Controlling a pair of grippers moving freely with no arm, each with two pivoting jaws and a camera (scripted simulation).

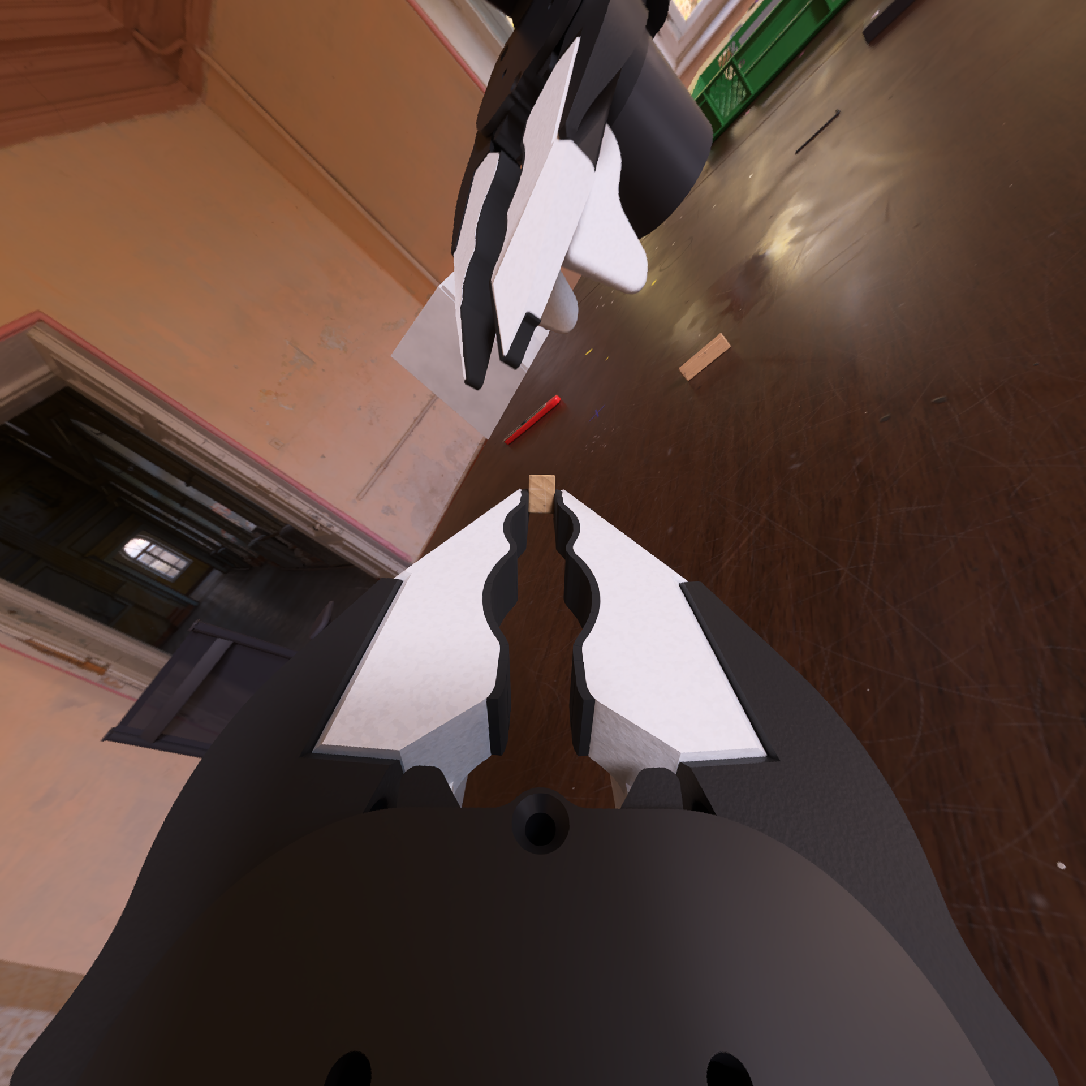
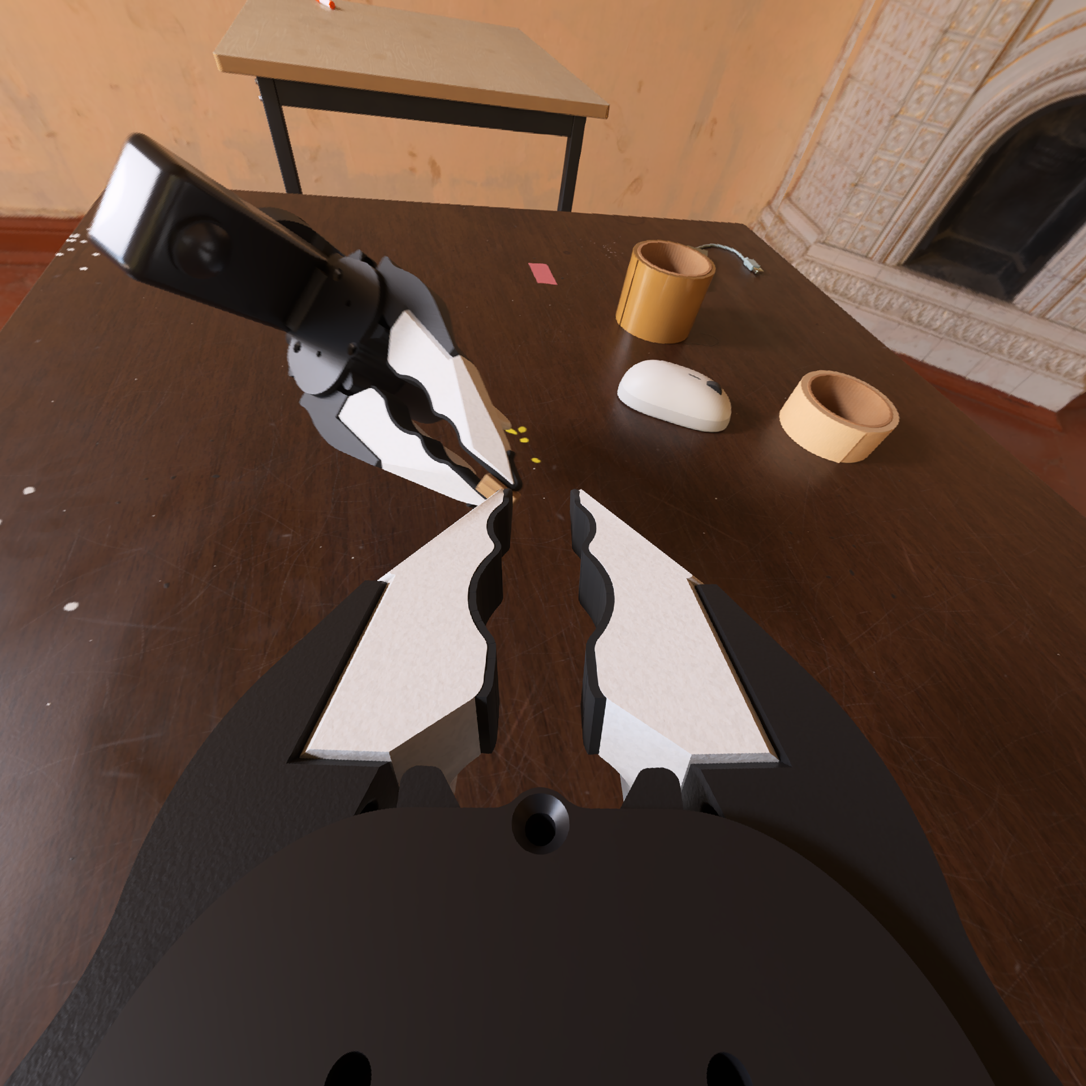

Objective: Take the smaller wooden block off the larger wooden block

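We found the left gripper (image 1: pixel 542 499) closed on the small, pale wooden block (image 1: pixel 542 492), which sat pinched between the two fingertips with its end face towards the wrist camera. In the right wrist view the same block (image 2: pixel 486 485) showed only as a tan sliver at the tips of the left gripper (image 2: pixel 499 485), so its long axis could not be judged there.

The larger wooden block (image 1: pixel 704 356), a flat tan slab, lay on the dark brown wooden table (image 1: pixel 823 529), well apart from the held block and off to the right of the left gripper's line of sight. We judged that the small block was already clear of it and that the separation step was essentially done; what remained was a place to set it down.

The relation governing the next move was the clearance between the held block and the table. The left gripper sloped down steeply towards the table, tips lowest, but neither view showed whether the block touched the surface.

The right gripper (image 2: pixel 540 499) had its fingers parted and held nothing. Its tips sat just beside those of the left gripper, and in the left wrist view it (image 1: pixel 493 370) hung above the table edge, pointing down. The left gripper was the only one engaged with the task.
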